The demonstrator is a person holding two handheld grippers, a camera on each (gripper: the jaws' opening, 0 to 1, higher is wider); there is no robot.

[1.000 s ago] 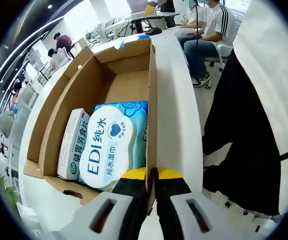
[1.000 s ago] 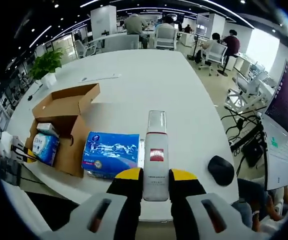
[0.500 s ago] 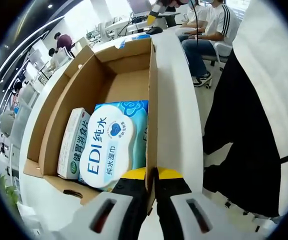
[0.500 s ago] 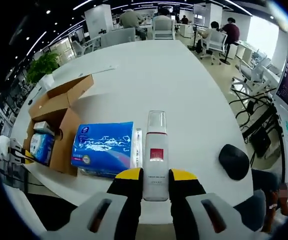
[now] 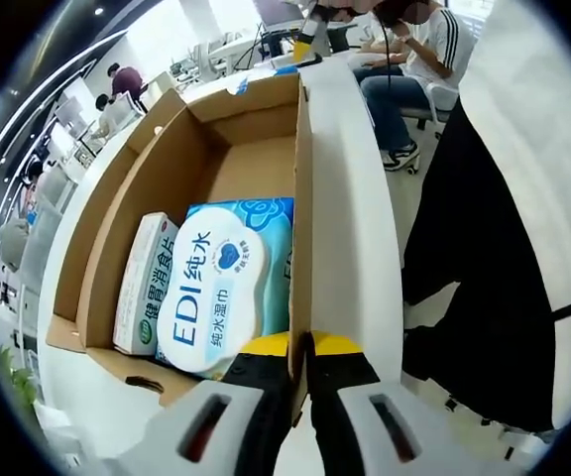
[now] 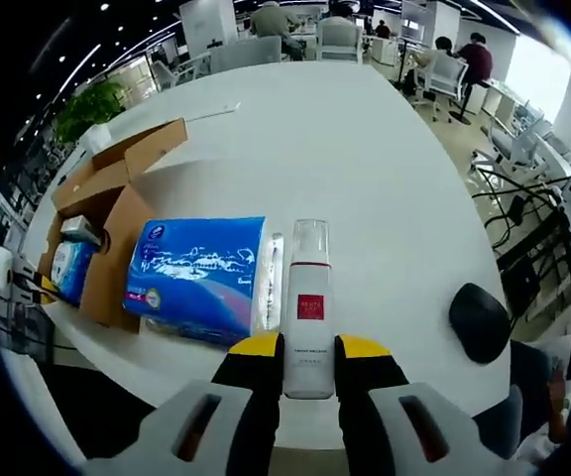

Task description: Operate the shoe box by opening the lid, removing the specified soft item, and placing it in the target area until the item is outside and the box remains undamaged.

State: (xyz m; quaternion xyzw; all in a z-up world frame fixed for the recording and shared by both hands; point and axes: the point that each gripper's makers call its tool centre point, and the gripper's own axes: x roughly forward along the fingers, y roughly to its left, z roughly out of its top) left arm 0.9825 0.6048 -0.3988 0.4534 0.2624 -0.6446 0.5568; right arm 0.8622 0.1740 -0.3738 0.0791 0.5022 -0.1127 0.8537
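Observation:
In the left gripper view the open brown shoe box (image 5: 196,169) lies on the white table, holding a blue EDI wet-wipes pack (image 5: 228,288) and a slim white-and-green box (image 5: 144,284). My left gripper (image 5: 299,347) is shut on the box's near side wall. In the right gripper view my right gripper (image 6: 309,349) is shut on a white bottle (image 6: 309,307) with a red label and clear cap, held just above the table. Beside it lies a blue tissue pack (image 6: 198,276). The shoe box (image 6: 107,223) sits to the left, with the left gripper (image 6: 28,293) at its edge.
A black computer mouse (image 6: 480,322) lies right of the bottle. The white table (image 6: 345,159) stretches far ahead. A person in black trousers (image 5: 484,258) stands close by the table edge. People sit on chairs in the office background; a potted plant (image 6: 92,114) stands far left.
The right gripper view has come lower and nearer to the table with the bottle; the tissue pack looks larger. The left gripper and shoe box have held still.

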